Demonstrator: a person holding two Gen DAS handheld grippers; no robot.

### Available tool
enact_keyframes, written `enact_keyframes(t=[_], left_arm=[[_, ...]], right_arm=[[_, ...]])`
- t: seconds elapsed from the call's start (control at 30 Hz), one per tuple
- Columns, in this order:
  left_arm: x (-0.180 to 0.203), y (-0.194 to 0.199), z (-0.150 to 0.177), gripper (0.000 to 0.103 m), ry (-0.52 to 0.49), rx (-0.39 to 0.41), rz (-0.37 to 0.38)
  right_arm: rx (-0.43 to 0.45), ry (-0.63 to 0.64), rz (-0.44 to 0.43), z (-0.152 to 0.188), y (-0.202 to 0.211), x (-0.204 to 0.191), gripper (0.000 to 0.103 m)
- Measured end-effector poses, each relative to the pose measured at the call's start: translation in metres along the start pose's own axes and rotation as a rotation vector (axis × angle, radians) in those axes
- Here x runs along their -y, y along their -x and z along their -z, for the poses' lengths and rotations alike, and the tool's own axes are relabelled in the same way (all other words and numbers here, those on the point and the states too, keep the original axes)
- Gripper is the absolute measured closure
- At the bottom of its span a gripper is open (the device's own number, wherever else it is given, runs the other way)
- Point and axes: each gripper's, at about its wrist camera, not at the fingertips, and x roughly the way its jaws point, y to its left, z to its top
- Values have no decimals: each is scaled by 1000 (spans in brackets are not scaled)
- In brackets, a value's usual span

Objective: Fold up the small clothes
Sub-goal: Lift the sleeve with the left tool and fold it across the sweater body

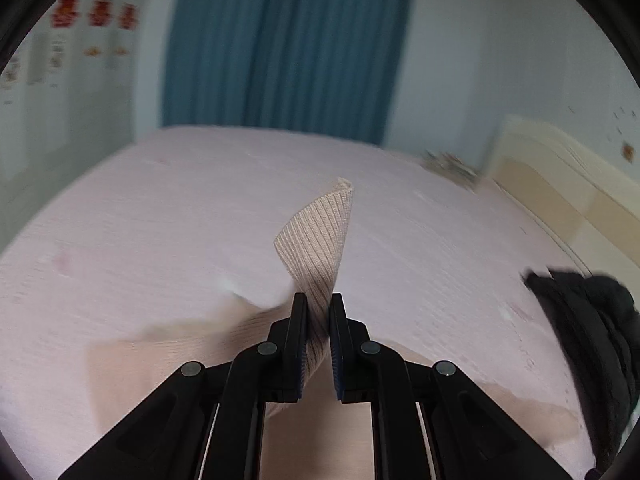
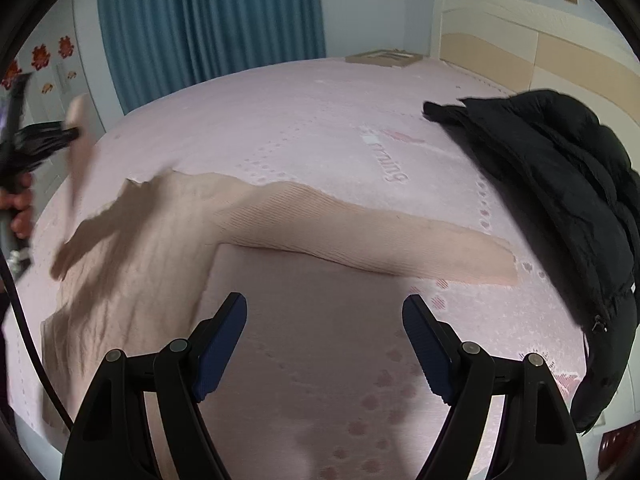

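Left gripper (image 1: 319, 300): fingers drawn narrow, pinching a ribbed sleeve cuff (image 1: 316, 240) of the beige sweater (image 2: 136, 248). The cuff stands up past the fingertips, above the bed (image 1: 160, 208). Judgement: the sleeve is held high so it can swing over the body panel without dragging the rest of the knit along.

Right gripper (image 2: 324, 316): fingers spread wide, nothing between them, poised over bare pink sheet near the bed's near edge. Likely kept free to pin or take the other sleeve next.

Sweater body lies flat toward the left side of the bed in the right wrist view, somewhat rumpled. Its other sleeve (image 2: 380, 236) stretches flat across the middle, its cuff ending near the black jacket (image 2: 560, 184). Whether cuff and jacket touch, cannot tell. The lifted sleeve and left gripper show blurred at the left edge of that view.

Black jacket heaped along the right side of the bed, well apart from the sweater body; judged out of the fold area.

Far: a flat patterned item (image 2: 384, 57) at the far corner by the headboard (image 2: 520, 40); blue curtain (image 2: 208, 16) behind.
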Motion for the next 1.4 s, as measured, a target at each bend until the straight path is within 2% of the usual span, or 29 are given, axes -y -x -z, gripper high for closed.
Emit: enact_keyframes(t=[0.13, 0.23, 0.3, 0.37, 0.43, 0.5, 0.53, 0.57, 0.67, 0.77, 0.87, 0.97, 1.1, 1.13, 1.17, 1.2, 1.27, 1.33, 1.4], left_arm=[[48, -34, 46, 92, -32, -113, 42], [61, -48, 89, 91, 0, -204, 87], [66, -61, 95, 85, 37, -265, 140], [63, -65, 104, 66, 55, -325, 185], [53, -62, 103, 61, 43, -327, 177], [37, -56, 99, 52, 19, -299, 135], [25, -48, 98, 44, 14, -280, 118], [13, -42, 97, 40, 16, -261, 100], [-43, -17, 94, 39, 38, -206, -11], [-111, 2, 100, 39, 102, -199, -107], [-172, 15, 111, 40, 194, -201, -139], [-209, 15, 122, 41, 256, -209, -123], [-218, -7, 130, 42, 300, -260, -13], [-213, -14, 130, 48, 291, -266, -6], [-210, -20, 131, 77, 276, -279, -18], [-210, -23, 132, 87, 262, -283, -51], [-216, -16, 124, 89, 254, -243, -53], [-218, -10, 124, 89, 213, -221, -100], [-220, -13, 124, 88, 184, -243, -89]], right_arm=[[-21, -23, 2, 5, -10, 12, 24], [-41, -26, -5, 7, -18, 14, 24], [-47, -15, -10, 7, -24, 9, 24], [-52, -6, -19, 7, -28, 2, 24], [-53, 3, -37, 4, -33, -7, 24], [-51, 13, -63, 1, -38, -20, 24], [-52, 16, -73, -1, -41, -25, 24], [-54, 19, -85, -2, -44, -31, 24], [-65, 36, -115, -5, -54, -54, 24], [-75, 65, -133, -6, -65, -76, 24], [-96, 88, -140, 1, -72, -92, 24], [-130, 105, -153, 11, -79, -105, 24], [-179, 150, -152, 26, -84, -120, 24], [-184, 159, -152, 29, -84, -121, 24], [-188, 170, -151, 31, -83, -123, 24], [-192, 182, -149, 34, -82, -126, 24], [-198, 200, -135, 40, -78, -129, 24], [-209, 198, -138, 44, -76, -129, 24], [-222, 193, -159, 48, -74, -131, 24]])
